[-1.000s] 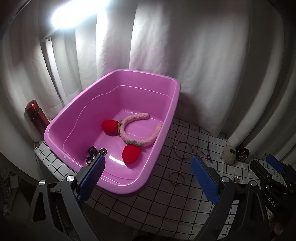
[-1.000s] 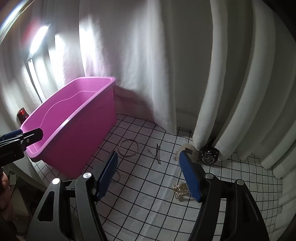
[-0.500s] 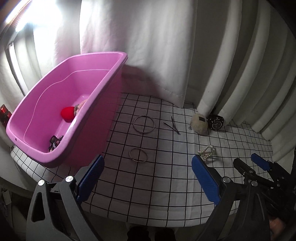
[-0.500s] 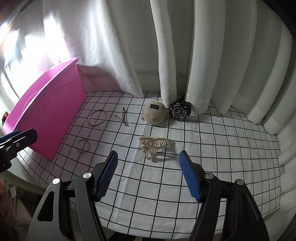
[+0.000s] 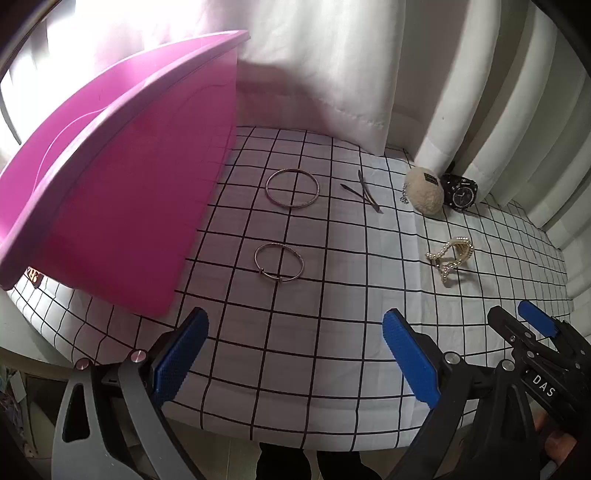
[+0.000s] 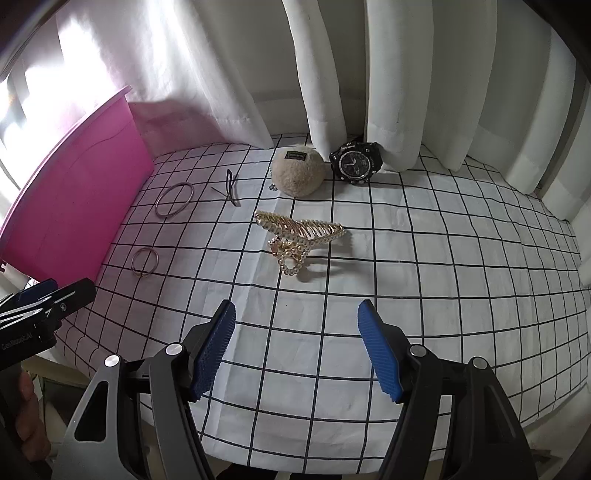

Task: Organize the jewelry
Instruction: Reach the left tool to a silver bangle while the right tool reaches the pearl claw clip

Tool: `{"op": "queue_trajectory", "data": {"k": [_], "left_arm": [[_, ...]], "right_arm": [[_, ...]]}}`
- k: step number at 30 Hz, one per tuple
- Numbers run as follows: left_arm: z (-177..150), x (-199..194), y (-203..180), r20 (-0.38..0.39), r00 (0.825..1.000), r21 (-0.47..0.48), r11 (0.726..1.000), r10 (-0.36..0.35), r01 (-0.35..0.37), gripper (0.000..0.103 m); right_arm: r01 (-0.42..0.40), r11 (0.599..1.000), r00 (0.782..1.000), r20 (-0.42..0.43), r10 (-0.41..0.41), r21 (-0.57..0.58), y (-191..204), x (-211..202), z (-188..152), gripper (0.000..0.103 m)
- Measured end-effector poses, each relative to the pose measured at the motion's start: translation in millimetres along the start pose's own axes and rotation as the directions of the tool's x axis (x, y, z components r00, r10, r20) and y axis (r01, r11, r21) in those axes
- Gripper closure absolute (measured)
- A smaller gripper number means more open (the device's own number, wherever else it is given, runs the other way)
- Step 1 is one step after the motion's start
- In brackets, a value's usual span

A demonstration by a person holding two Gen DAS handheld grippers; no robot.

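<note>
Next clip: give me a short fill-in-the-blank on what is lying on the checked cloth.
1. The tub beside the bangles is ____ in colour.
2. The number of metal bangles lying on the cloth is ____.
3. The black watch lies right next to a beige ____.
4. The pearl hair claw lies ahead of the ____ gripper.

Missing: pink; two; pompom; right

Ahead of your tongs, white curtains [image 6: 388, 92] hang in heavy folds down to the back edge of the table. A white cloth with a black grid [image 6: 443, 277] covers the tabletop below. Bright daylight glows through the fabric to your upper left [image 5: 110, 33].
</note>
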State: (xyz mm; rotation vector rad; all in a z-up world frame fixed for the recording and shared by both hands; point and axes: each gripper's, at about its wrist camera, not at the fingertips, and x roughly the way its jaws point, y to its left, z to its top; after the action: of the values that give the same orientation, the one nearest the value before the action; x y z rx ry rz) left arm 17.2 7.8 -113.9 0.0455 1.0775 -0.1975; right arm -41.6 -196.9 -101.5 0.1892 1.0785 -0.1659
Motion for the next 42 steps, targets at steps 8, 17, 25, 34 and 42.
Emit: {"op": "queue_trajectory", "data": {"k": [8, 17, 25, 34, 42], "left_arm": [[-1, 33, 4, -0.024, 0.999, -0.011, 1.000, 0.022, -0.022, 0.009], [5, 57, 3, 0.002, 1.000, -0.005, 1.000, 0.023, -0.023, 0.009], [10, 78, 5, 0.011, 1.000, 0.000, 1.000, 0.028, -0.028, 0.009], [20, 99, 8, 0.002, 1.000, -0.011, 1.000, 0.012, -0.012, 0.009], [25, 116, 7, -0.007, 1.000, -0.006, 1.000, 0.025, -0.025, 0.009]], "right_arm": [[0.000, 1.000, 1.000, -0.024, 0.000, 0.006, 2, 27, 0, 0.037], [0.007, 1.000, 0.999, -0.034, -0.006, 0.028, 1, 55, 7, 0.037], [0.025, 0.999, 0.999, -0.046, -0.023, 0.038, 1, 75, 11, 0.037], [0.036, 0.998, 0.999, -0.042, -0.035, 0.046, 3, 93, 20, 0.037], [0.071, 0.997, 0.997, -0.024, -0.071, 0.028, 7, 101, 29, 0.037]]}}
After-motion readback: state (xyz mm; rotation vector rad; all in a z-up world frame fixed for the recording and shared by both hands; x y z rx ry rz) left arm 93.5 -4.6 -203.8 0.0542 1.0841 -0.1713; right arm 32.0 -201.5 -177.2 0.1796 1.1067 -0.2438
